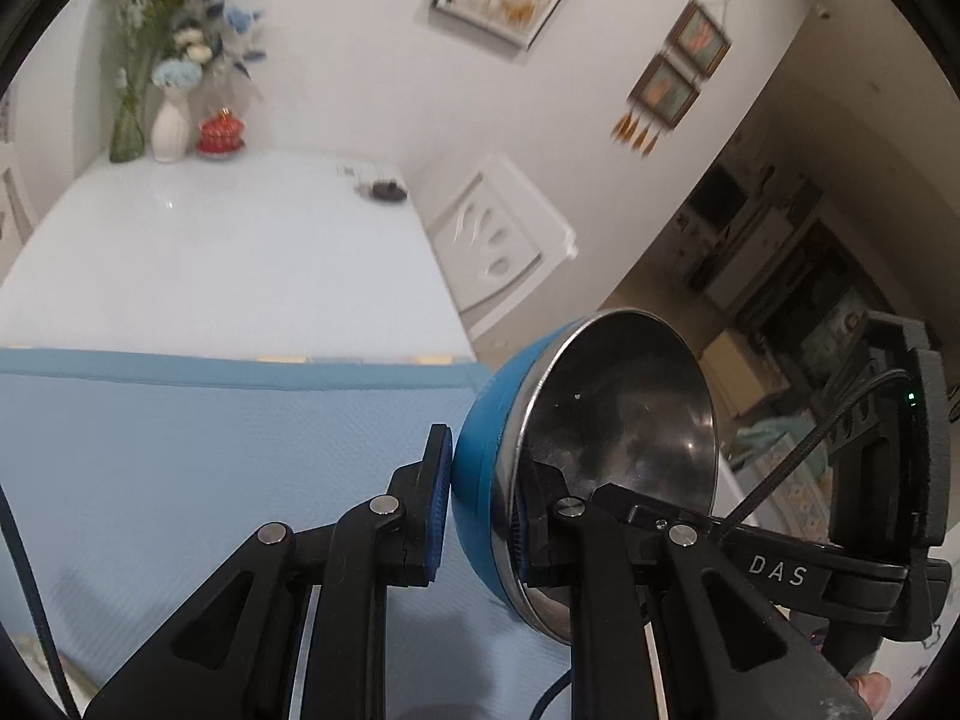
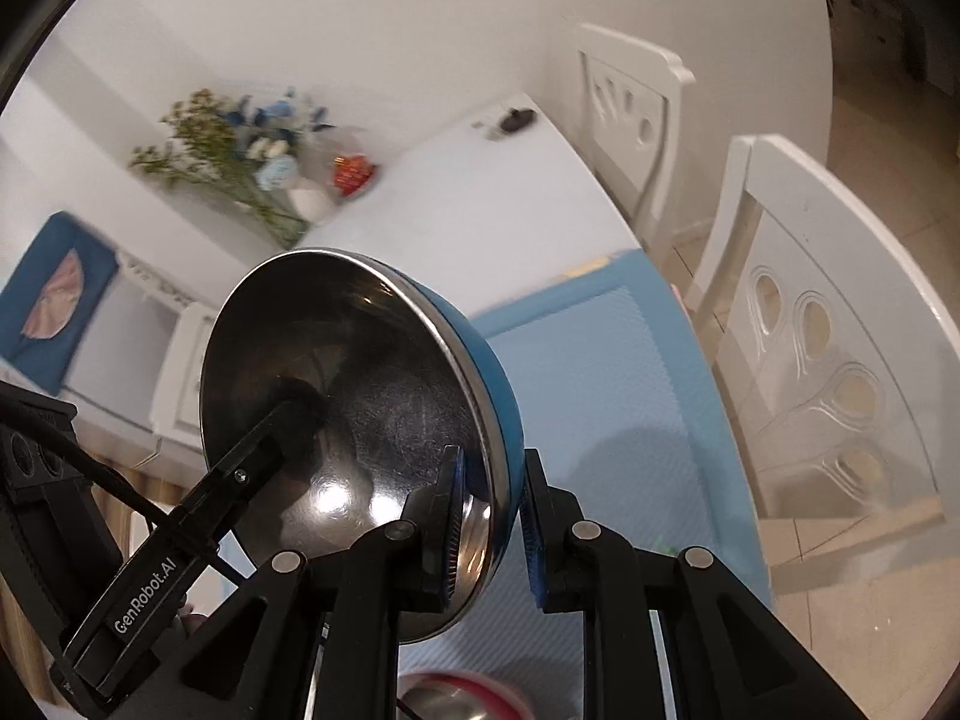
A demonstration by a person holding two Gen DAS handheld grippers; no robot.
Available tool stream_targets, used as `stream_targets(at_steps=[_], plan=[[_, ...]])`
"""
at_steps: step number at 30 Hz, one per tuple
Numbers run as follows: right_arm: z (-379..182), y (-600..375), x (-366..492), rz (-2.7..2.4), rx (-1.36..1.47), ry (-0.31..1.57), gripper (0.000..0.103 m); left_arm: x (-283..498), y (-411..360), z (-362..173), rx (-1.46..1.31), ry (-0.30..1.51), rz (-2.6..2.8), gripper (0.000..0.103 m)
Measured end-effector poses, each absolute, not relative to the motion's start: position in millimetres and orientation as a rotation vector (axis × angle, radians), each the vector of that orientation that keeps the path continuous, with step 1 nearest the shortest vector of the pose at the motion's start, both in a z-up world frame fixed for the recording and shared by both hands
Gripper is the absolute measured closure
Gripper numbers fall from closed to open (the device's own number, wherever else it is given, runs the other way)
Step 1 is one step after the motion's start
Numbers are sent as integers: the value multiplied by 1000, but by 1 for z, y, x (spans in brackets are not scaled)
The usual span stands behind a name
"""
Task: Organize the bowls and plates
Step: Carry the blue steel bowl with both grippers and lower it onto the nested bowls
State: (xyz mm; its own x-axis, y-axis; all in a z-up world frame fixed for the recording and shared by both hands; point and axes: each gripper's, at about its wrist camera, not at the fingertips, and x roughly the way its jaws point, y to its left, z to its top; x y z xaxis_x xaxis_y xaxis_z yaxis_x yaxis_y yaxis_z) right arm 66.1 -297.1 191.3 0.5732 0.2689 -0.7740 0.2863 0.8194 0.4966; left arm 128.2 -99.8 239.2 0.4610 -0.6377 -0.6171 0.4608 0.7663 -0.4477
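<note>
Above the blue mat [image 1: 210, 480] that covers the near end of the white desk [image 1: 228, 252], a single bowl [image 1: 606, 462] — blue outside, shiny steel inside — hangs tipped nearly on edge, clear of the surface, carried by both tools at once. The left tool [image 1: 477, 516] pinches one side of the rim, one pad on the blue shell and the other inside the steel; the right tool [image 2: 489, 531] clamps the opposite side in the same way, its body also visible across the bowl from the left wrist. By my reading the sorting is mid-way at best: this bowl is lifted but not yet set anywhere, and a second bowl [image 2: 462, 696] with a red rim waits on the mat at the bottom of the right wrist view — perhaps the one to nest with. No plates show, so I cannot tell how many pieces are left. Readable writing is only on the tools: "DAS" in the left wrist view, "GenRobot.AI" in the right wrist view.
</note>
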Motion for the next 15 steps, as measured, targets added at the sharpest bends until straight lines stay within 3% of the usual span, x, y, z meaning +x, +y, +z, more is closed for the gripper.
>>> stream_targets(at_steps=[6, 15], plan=[[225, -257, 21, 16, 606, 931, 86, 76, -64, 263, -241, 783, -667, 89], [230, -209, -42, 47, 612, 966, 86, 9, -17, 259, -242, 796, -625, 89]])
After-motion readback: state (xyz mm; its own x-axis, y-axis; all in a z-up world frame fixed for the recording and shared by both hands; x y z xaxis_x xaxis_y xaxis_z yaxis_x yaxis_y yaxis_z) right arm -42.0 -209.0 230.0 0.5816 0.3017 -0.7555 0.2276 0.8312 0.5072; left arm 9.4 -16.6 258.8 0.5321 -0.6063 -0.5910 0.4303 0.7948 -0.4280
